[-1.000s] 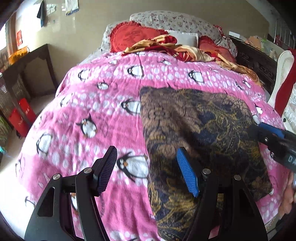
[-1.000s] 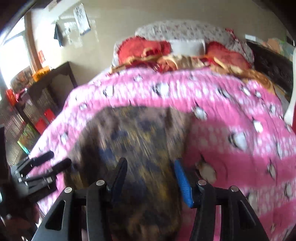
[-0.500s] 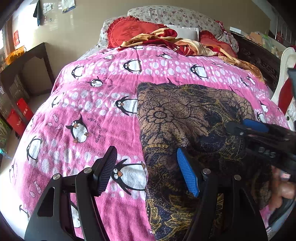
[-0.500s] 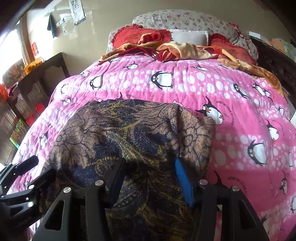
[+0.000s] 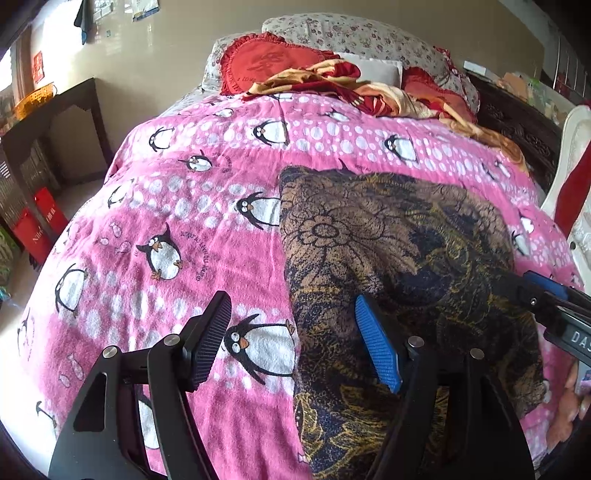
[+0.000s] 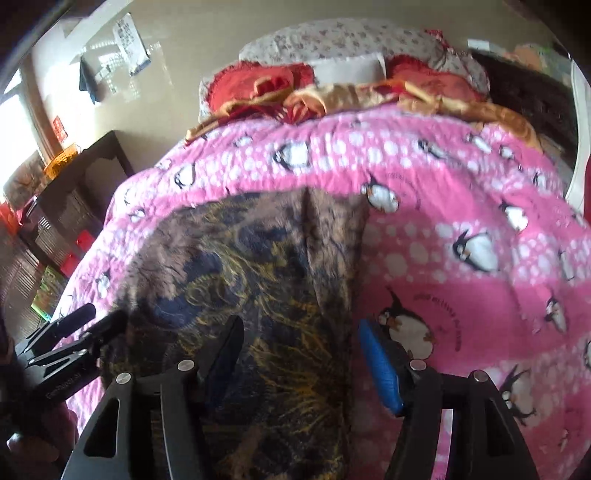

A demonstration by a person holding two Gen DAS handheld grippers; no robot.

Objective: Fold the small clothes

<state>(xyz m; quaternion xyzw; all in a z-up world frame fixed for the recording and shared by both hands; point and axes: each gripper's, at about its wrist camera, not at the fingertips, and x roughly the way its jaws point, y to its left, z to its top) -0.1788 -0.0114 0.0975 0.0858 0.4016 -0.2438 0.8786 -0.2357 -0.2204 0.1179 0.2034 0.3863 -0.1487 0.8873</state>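
Observation:
A dark brown, blue and gold floral garment (image 5: 388, 240) lies spread flat on the pink penguin blanket (image 5: 184, 206). My left gripper (image 5: 291, 306) stands open just above the garment's near left edge, with that edge under the gap and nothing gripped. In the blurred right wrist view my right gripper (image 6: 301, 328) hovers over the garment (image 6: 240, 266) near its right edge. Its jaws are opening and the pads do not press the cloth. The right gripper (image 5: 532, 291) also shows at the right edge of the left wrist view, and the left gripper (image 6: 101, 317) at the lower left of the right wrist view.
At the bed's head lie a red heart cushion (image 5: 266, 62), floral pillows (image 5: 351, 33) and a crumpled red-gold cloth (image 5: 369, 92). A dark wooden table (image 5: 55, 122) and red boxes (image 5: 37, 229) stand left of the bed. A white frame (image 5: 576, 177) stands at the right.
My right gripper has dropped closer to the garment and its jaws have widened. In the left wrist view it has drawn back toward the right edge. The left gripper has hardly moved.

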